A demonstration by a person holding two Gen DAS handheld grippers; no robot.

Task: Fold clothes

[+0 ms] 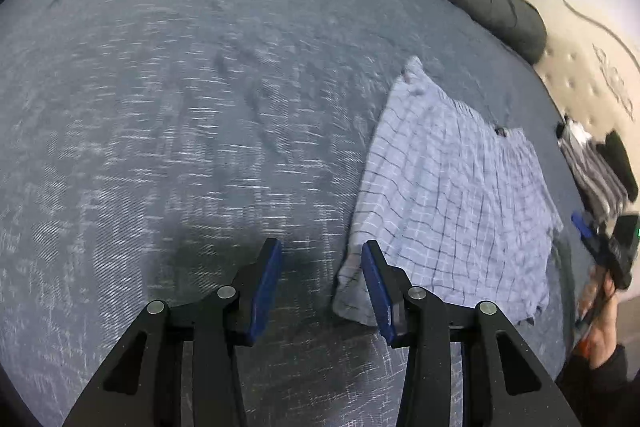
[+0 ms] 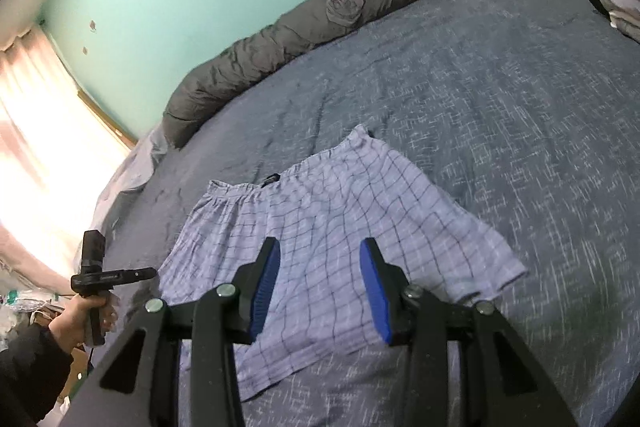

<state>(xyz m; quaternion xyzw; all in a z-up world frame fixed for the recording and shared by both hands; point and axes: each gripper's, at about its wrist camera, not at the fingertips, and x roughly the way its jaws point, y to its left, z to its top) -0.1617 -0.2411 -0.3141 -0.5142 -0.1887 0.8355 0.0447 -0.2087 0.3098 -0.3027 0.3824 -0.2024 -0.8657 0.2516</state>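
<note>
While spread flat on the bed, shorts lie with the waistband toward the rolled grey blanket at the far edge and the leg ends toward the near edge. Long side runs along the waistband, from the window side toward the headboard side. Checked light blue with dark lines, a small dark tag at the waistband.

Right gripper held just over the shorts, tipped down a bit, pointing toward the blanket. Jaws partway apart, nothing between the pads, cloth seen below the gap. Can't tell if the tips touch the cloth.

Left gripper tipped down more steeply over bare bed cover. Jaws partway apart too, holding nothing. Shorts lie to its right, with one leg corner just behind the right finger. Bare cover shows between the pads.

Seen from the right wrist: hand in a dark sleeve at the near left edge, gripping the left tool's handle. Seen from the left wrist: other hand at the far right edge, blurred, with the right tool.
</note>
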